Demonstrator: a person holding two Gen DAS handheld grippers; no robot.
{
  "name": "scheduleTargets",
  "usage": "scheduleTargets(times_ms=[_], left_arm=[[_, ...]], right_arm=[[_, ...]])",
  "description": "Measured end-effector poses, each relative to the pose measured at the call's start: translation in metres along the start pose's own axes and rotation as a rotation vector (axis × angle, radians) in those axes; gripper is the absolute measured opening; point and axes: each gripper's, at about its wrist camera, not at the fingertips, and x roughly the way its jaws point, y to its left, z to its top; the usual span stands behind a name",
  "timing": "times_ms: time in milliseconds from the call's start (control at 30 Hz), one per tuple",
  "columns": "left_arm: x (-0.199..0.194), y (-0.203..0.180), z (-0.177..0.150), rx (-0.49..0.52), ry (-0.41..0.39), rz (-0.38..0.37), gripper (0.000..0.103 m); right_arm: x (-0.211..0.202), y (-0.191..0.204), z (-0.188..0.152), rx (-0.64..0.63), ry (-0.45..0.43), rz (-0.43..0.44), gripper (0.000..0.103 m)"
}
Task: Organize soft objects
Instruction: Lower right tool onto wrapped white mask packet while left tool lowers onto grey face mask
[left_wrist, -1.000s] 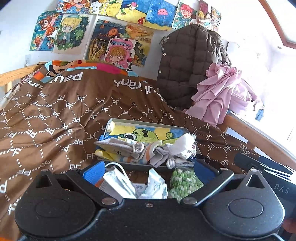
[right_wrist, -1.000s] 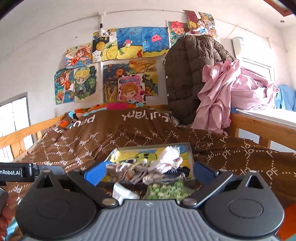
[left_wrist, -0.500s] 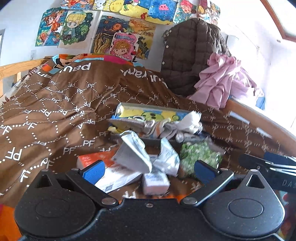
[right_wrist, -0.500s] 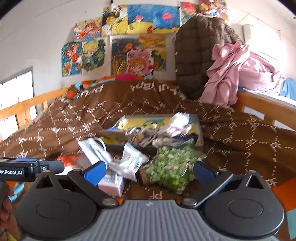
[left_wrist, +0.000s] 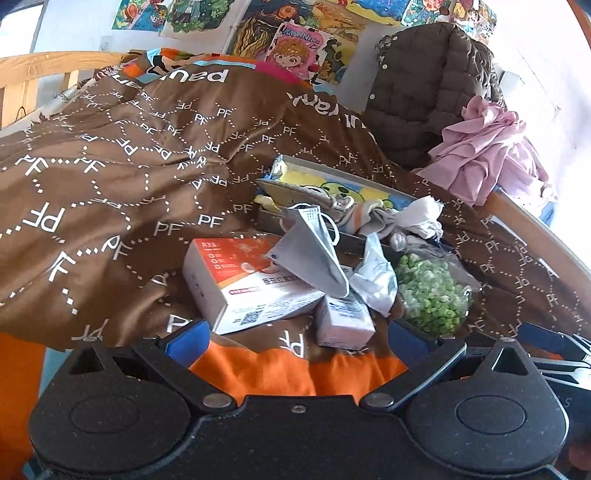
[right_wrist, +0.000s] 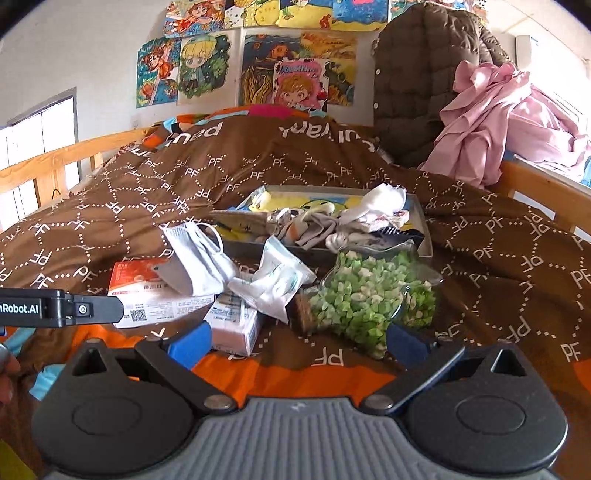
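Both the left gripper (left_wrist: 297, 341) and right gripper (right_wrist: 297, 341) hover with fingers spread, grasping nothing. Near the bed's front edge, a face mask (right_wrist: 197, 258) drapes over a box (left_wrist: 243, 282), beside the tray (right_wrist: 421, 218).

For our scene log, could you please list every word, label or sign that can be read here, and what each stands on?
"PF": repeated in white across the brown quilt.
"nRobot.AI": cut off at the frame edge, on the left gripper, seen from the right wrist view.
"MORNING": on the pink cartoon poster.
Large white quilt lettering: upside down, not reliably readable.
Orange-and-white box: Chinese print and QR code, too small.
Small white box: print blurred.
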Motion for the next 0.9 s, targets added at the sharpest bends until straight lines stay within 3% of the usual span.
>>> scheduleTargets(times_ms=[267, 567, 900], left_arm=[[0.006, 0.007, -0.007, -0.007, 0.018, 0.035, 0.102], [0.0, 0.003, 0.0, 0.014, -0.048, 0.025, 0.102], [0.025, -0.007, 0.013, 0.052, -0.055, -0.001, 0.102]], right_arm=[[0.006, 0.003, -0.001, -0.011, 0.014, 0.011, 0.103], [0.008, 0.002, -0.002, -0.007, 0.0, 0.016, 0.103], [0.018, 0.0, -0.005, -0.003, -0.023, 0.023, 0.103]])
